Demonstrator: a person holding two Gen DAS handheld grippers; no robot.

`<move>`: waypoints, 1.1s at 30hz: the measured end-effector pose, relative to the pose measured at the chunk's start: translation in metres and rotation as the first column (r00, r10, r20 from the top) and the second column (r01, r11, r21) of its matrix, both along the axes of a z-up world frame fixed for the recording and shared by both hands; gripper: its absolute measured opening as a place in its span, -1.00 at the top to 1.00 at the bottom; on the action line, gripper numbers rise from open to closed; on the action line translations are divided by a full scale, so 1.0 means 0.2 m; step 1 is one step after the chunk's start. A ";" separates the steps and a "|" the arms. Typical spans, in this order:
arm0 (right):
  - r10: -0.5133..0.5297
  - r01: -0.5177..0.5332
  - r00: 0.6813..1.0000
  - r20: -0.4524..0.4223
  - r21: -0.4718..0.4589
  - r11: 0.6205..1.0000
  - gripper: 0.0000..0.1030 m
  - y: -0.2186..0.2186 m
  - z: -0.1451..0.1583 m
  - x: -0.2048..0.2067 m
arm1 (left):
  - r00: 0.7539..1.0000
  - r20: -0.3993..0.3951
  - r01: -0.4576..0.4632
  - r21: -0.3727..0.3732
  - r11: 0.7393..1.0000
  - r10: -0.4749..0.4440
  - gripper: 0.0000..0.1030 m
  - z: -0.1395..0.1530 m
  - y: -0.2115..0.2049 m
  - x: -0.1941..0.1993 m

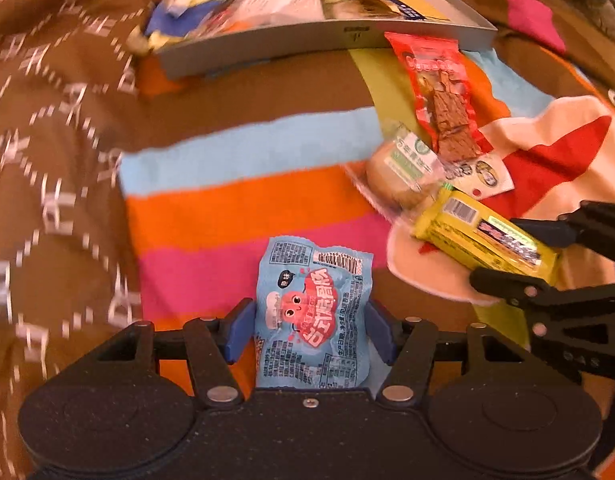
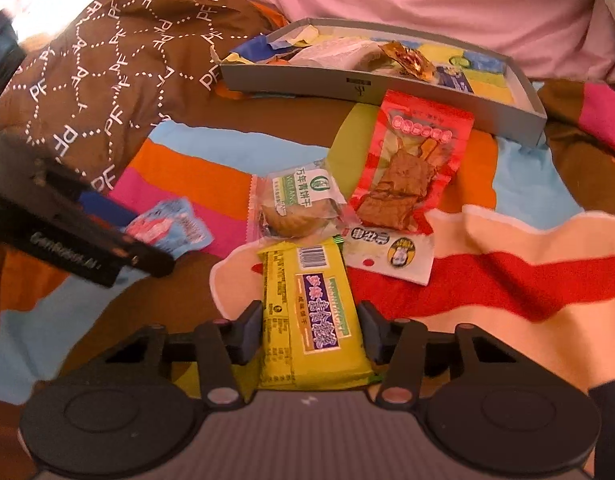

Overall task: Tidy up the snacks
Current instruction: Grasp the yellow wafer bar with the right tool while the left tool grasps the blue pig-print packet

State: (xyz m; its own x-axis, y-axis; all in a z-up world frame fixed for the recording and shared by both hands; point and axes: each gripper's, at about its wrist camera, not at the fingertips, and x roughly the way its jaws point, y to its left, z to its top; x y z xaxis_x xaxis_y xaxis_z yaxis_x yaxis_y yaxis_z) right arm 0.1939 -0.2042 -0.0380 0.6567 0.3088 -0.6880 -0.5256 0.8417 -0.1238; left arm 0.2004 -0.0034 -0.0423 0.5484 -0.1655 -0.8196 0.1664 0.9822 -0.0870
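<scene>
1. The left gripper (image 1: 309,330) grips the blue snack packet (image 1: 313,316), bottom centre of its view.
2. The right gripper (image 2: 311,334) grips the yellow biscuit pack (image 2: 309,316), bottom centre.
3. The grey tray (image 2: 387,92) sits at upper centre on the striped blanket (image 2: 507,280).

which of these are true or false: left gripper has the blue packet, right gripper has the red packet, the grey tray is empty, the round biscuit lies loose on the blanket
1. The left hand-held gripper has the blue packet between its fingers. True.
2. The right hand-held gripper has the red packet. False: the yellow packet sits between its fingers; the red one lies on the blanket.
3. The grey tray is empty. False: it holds several wrappers.
4. The round biscuit lies loose on the blanket. True.
</scene>
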 end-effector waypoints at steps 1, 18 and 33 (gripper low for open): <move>-0.002 0.002 1.000 -0.013 0.011 1.000 -0.05 -0.01 0.01 -0.01 | 1.000 -0.008 -0.001 -0.010 1.000 0.001 -0.20 0.00 0.00 -0.02; -0.013 0.013 1.000 0.019 0.042 0.999 -0.69 -0.01 -0.05 -0.01 | 0.999 0.049 0.015 0.059 0.998 -0.018 -0.64 -0.04 0.00 -0.04; 0.028 -0.027 0.998 0.053 -0.021 0.999 -0.19 0.03 -0.05 -0.08 | 0.994 0.087 -0.076 0.042 0.996 0.072 -0.24 -0.02 -0.07 -0.14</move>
